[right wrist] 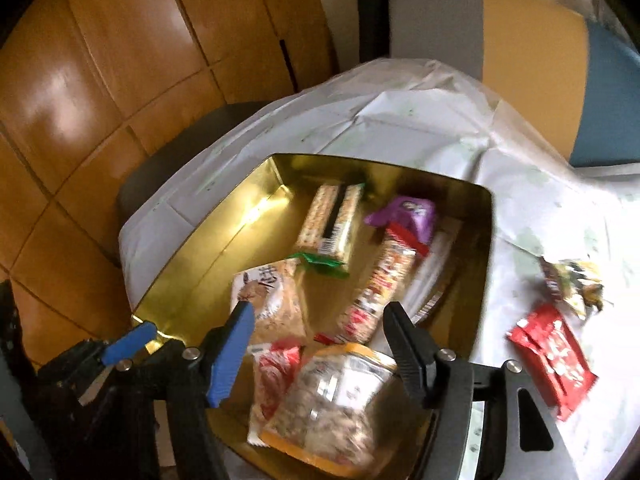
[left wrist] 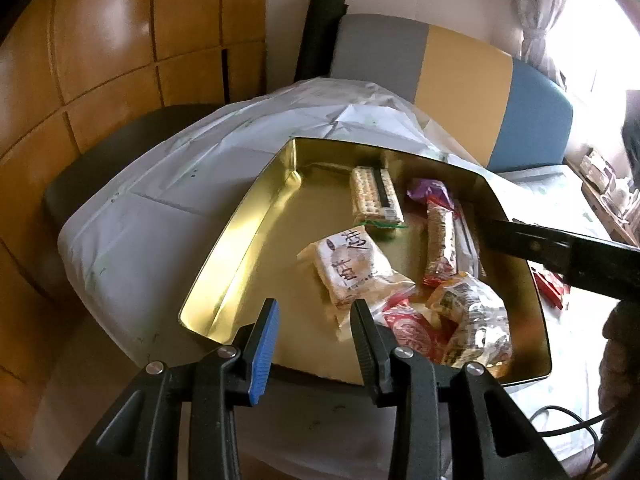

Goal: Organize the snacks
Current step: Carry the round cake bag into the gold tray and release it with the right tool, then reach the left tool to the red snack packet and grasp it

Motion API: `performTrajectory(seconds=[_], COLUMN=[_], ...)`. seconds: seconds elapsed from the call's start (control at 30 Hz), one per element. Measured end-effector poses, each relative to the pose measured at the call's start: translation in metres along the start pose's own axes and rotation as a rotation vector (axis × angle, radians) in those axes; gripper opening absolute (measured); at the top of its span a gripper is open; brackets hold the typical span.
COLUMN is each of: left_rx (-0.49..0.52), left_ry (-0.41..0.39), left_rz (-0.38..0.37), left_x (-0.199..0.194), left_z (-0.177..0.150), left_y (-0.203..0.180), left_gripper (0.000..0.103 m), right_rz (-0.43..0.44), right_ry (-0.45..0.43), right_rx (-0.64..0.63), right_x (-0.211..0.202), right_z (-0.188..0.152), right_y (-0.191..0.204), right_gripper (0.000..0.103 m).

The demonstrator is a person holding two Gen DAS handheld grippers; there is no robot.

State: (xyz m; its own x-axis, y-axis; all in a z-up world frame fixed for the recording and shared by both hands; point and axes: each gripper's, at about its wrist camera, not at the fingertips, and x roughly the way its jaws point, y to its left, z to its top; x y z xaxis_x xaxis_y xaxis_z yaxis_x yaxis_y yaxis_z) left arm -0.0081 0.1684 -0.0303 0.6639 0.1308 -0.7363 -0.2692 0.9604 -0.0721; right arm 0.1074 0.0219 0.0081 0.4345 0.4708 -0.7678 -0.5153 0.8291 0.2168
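A gold tin tray [left wrist: 240, 236] [right wrist: 188, 276] sits on a white-covered table and holds several snack packs: a cracker pack [left wrist: 376, 196] [right wrist: 332, 224], a beige biscuit bag [left wrist: 352, 268] [right wrist: 272, 300], a long red-ended pack [left wrist: 440, 248] [right wrist: 380, 284], a purple pack [left wrist: 428, 190] [right wrist: 408, 216] and a clear orange-edged bag [left wrist: 472, 316] [right wrist: 332, 396]. My left gripper [left wrist: 316, 344] is open and empty above the tray's near edge. My right gripper [right wrist: 320, 344] is open and empty over the clear bag. A red wrapper [right wrist: 552, 356] and a dark-yellow wrapper [right wrist: 572, 284] lie on the table right of the tray.
A chair with grey, yellow and blue back panels [left wrist: 452, 76] [right wrist: 532, 48] stands behind the table. A wooden floor [left wrist: 100, 60] lies to the left. The right gripper's black arm [left wrist: 568, 256] crosses the tray's right side. A cable [left wrist: 568, 424] lies at lower right.
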Motion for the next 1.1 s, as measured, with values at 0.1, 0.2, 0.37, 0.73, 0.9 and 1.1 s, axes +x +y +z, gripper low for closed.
performTrajectory(seconds=[0.1,0.2,0.37,0.73,0.9,1.1], left_rx=[0.018,0.033,0.063,0.147,0.195,0.265], left_ry=[-0.004,-0.007,-0.01,-0.021,-0.012,0.022], left_rz=[-0.004,-0.01,-0.022,-0.05,-0.085,-0.2], left_x=[-0.003,-0.005,-0.008,-0.01,-0.009,-0.008], left_z=[0.001,0.002,0.003,0.011,0.019,0.033], left_y=[-0.005,-0.011,-0.022,-0.051,-0.074,-0.119], left_gripper=[0.037,0.037,0.037,0.037,0.037,0.037], right_rz=[-0.019,-0.044,-0.104,-0.309,-0.42,-0.519], right_ry=[-0.021,-0.034,-0.035,0.0,0.021,0.059], right_rx=[0.022,0.041,0.076,0.097,0.143,0.412], right_x=[-0.016,-0.033,-0.052,-0.098,-0.113,-0.116], right_z=[-0.008,-0.017,-0.03,-0.054,-0.069,-0.097], right_y=[-0.013,-0.03,-0.063,-0.152,-0.21,-0.286], right_gripper=[0.072,0.073,0.076,0.079,0.082,0.082])
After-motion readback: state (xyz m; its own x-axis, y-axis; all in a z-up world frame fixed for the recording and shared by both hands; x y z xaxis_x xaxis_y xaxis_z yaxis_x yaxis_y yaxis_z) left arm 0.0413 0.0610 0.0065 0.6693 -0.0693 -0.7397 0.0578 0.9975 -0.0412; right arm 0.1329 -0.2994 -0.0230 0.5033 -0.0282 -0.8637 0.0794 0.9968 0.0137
